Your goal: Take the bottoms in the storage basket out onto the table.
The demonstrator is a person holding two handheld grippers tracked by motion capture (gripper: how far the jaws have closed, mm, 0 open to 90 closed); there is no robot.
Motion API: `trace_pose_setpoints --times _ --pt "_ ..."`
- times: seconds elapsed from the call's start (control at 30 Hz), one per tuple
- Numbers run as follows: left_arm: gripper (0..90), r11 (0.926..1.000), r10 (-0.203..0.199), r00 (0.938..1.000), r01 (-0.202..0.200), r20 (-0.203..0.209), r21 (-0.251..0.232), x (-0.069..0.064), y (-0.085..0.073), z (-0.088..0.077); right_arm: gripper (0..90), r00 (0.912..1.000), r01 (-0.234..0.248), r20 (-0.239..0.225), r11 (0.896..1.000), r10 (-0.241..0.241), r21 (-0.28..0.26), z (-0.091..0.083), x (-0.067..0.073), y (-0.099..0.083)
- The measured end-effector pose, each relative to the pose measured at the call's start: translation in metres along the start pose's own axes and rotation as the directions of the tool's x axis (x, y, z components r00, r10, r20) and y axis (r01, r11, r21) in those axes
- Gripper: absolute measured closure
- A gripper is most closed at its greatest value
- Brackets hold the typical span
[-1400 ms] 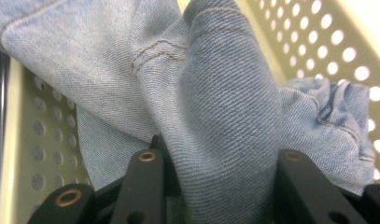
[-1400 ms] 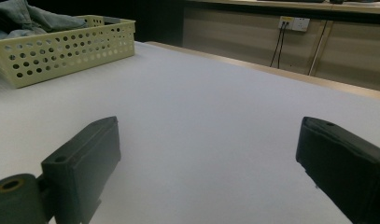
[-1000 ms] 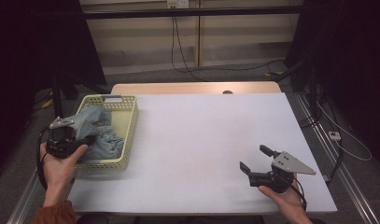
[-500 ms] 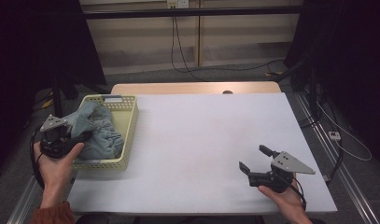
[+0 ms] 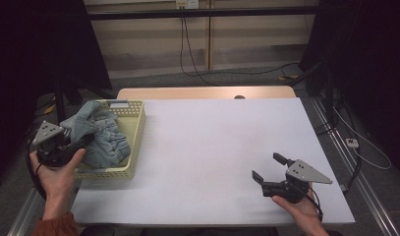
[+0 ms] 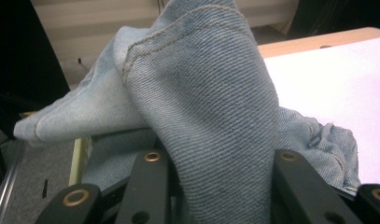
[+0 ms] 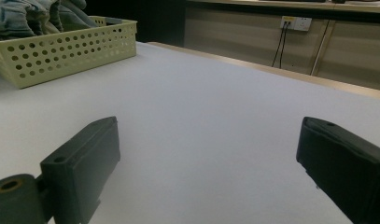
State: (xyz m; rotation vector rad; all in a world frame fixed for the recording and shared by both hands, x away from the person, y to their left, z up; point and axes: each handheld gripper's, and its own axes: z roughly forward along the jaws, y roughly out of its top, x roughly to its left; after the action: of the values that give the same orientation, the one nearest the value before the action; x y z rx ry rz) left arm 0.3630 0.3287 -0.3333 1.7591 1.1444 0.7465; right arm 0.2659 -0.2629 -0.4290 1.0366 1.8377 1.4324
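A crumpled light-blue denim garment [image 5: 103, 136] lies heaped in a pale yellow perforated basket [image 5: 136, 123] at the table's left edge. My left gripper [image 5: 77, 144] reaches in from the basket's left side and is shut on a thick fold of the denim [image 6: 211, 107], which rises between its black jaws [image 6: 215, 186] and hides what lies beyond. My right gripper [image 5: 269, 170] hovers low over the white table near the front right, jaws wide apart [image 7: 211, 163], nothing between them. From there the basket [image 7: 71, 49] and denim [image 7: 33, 16] show far off.
The white table top [image 5: 212, 142] stretches between the basket and my right gripper. A wooden strip [image 5: 202, 92] runs along its far edge. Metal rails flank both sides, with cables on the floor [image 5: 355, 142] at the right.
My left gripper has drawn slightly to the left, pulling the denim fold up and over the basket's left rim. The right gripper has stayed put.
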Motion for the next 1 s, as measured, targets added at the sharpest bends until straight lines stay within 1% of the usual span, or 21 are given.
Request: trace_pose_setpoints --times 0.13,0.2,0.33,0.43,0.53,0.6,0.77,0.93,1.0 --pt "69.9 0.9995 0.006 0.9999 -0.007 -0.009 -0.032 -0.002 0.001 -0.003 6.4 1.0 0.0 0.001 1.0 0.0 0.001 0.0 0.0 0.0" --pt "70.0 0.9983 0.012 0.9999 -0.013 -0.006 -0.058 -0.002 0.002 -0.006 6.4 1.0 -0.001 0.0 1.0 0.001 0.0 0.0 0.0 0.0" --pt "70.1 0.9947 0.025 0.9996 -0.027 -0.013 -0.1 -0.005 0.004 -0.011 6.3 1.0 -0.001 -0.002 1.0 0.001 -0.001 0.0 0.0 0.0" --pt "70.1 0.992 0.031 0.9995 -0.032 -0.012 -0.122 -0.007 0.006 -0.013 6.3 1.0 -0.001 -0.003 1.0 0.001 -0.002 0.0 0.0 0.0" --pt "70.1 0.9891 0.014 0.9999 -0.015 -0.005 -0.146 -0.008 0.008 -0.015 6.3 1.0 0.0 -0.002 1.0 0.0 -0.002 0.0 0.0 0.0" --pt "70.1 0.9889 0.007 0.9999 -0.008 -0.007 -0.148 -0.008 0.009 -0.015 6.3 1.0 0.0 -0.003 1.0 0.0 -0.002 0.0 0.0 0.0" --pt "70.1 0.9846 0.009 0.9998 -0.012 -0.015 -0.174 -0.01 0.009 -0.018 6.3 1.0 0.001 -0.003 1.0 -0.001 -0.002 0.0 0.0 0.0" --pt "70.0 0.9785 0.008 0.9998 -0.012 -0.02 -0.206 -0.011 0.01 -0.022 6.2 1.0 0.001 -0.002 1.0 -0.001 -0.002 0.0 0.0 0.0" --pt "70.1 0.9763 -0.003 0.9996 -0.003 -0.028 -0.217 -0.012 0.011 -0.024 6.3 1.0 0.0 -0.003 1.0 0.0 -0.002 0.0 0.0 0.0"
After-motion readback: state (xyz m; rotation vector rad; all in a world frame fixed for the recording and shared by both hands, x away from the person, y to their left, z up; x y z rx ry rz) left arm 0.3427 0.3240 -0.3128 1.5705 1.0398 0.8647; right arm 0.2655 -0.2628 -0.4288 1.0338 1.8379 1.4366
